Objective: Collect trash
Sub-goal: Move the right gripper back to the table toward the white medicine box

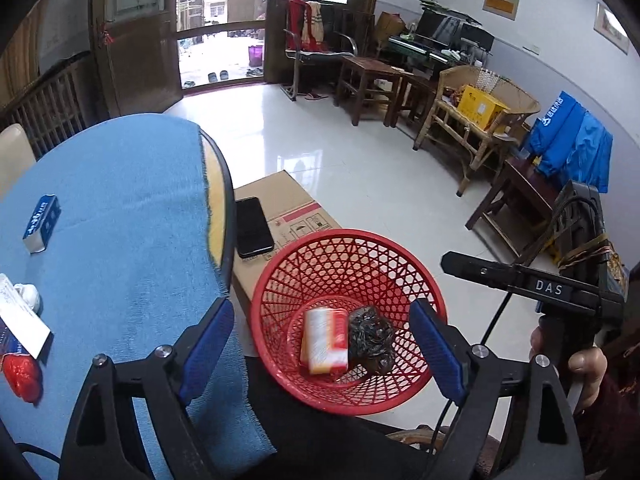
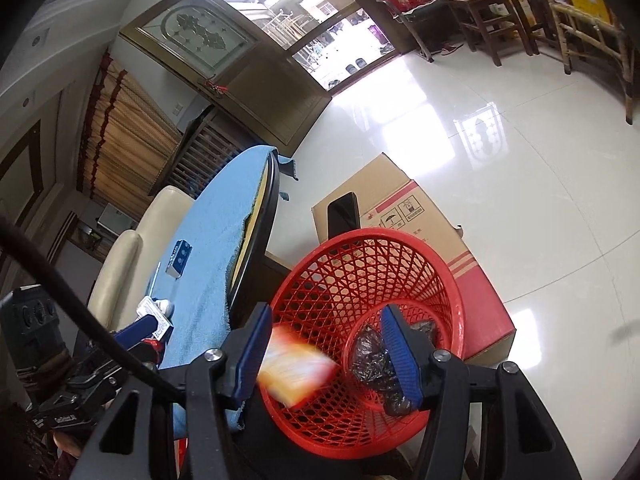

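Note:
A red mesh basket (image 1: 280, 280) stands beside the round table; it also shows in the right wrist view (image 2: 452, 280). In it lie an orange-and-white packet (image 1: 325, 340) and a crumpled black plastic bag (image 1: 370, 338). My left gripper (image 1: 320, 352) is open and empty above the basket. My right gripper (image 2: 326, 354) is open over the basket; the packet (image 2: 294, 372) is blurred between its fingers, and the black bag (image 2: 370, 356) lies below. On the blue tablecloth (image 1: 120, 208) lie a blue-and-white box (image 1: 41, 217), a red wrapper (image 1: 22, 376), white paper (image 1: 20, 320) and a white wad (image 1: 28, 294).
A cardboard box (image 1: 296, 204) with a black phone (image 1: 253, 226) on it stands on the floor behind the basket. The right gripper's body (image 1: 532, 284) is at the right. Wooden stools, chairs and a cane bench (image 1: 472, 120) line the far wall.

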A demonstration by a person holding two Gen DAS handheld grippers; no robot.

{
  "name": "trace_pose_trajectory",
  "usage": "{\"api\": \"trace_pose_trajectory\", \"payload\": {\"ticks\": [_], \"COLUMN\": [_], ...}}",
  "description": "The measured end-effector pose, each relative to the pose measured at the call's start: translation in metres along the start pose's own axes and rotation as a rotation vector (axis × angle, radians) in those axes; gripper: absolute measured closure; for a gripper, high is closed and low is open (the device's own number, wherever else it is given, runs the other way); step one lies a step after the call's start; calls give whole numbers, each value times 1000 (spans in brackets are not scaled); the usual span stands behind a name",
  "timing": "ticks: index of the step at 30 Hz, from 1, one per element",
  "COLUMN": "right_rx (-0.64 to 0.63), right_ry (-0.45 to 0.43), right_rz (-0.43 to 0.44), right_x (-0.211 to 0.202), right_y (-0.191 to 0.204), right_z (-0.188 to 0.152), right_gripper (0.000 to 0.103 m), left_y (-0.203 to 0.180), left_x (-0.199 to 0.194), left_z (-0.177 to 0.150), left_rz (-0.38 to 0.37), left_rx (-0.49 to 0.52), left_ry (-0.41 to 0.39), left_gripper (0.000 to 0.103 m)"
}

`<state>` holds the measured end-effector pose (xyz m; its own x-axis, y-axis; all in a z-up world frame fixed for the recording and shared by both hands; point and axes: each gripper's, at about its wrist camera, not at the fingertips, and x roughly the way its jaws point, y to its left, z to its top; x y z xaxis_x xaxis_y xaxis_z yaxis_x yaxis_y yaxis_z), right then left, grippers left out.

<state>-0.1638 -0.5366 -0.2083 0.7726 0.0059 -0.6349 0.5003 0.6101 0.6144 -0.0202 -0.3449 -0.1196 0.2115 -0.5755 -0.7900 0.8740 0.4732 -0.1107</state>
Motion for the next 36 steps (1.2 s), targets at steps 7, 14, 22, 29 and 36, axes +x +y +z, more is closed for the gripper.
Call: {"api": "trace_pose_trajectory", "payload": {"ticks": [7,14,22,29,36], "right_rx": [-21,-58,-176,-351,-543], "right_ry": [-13,-3,67,150,267], "right_rz": [-4,9,57,141,196], "right_x": [-3,1,32,79,150], "right_y": [3,18,82,184,284], "right_z": [1,0,-2,-10,-42], "right_gripper": [42,42,42,42,42], "left_y": [29,95,184,238,271], "left_x": [-19,-58,-124,-150,-158], "left_z": [-23,-74,-132,-159,-183], "left_rz": [88,275,477,513,512], "left_rx": [-50,-187,-405,-544,-630], "left_ry": [-13,-20,-99,-135,-137], "left_gripper": [14,14,14,14,14]}}
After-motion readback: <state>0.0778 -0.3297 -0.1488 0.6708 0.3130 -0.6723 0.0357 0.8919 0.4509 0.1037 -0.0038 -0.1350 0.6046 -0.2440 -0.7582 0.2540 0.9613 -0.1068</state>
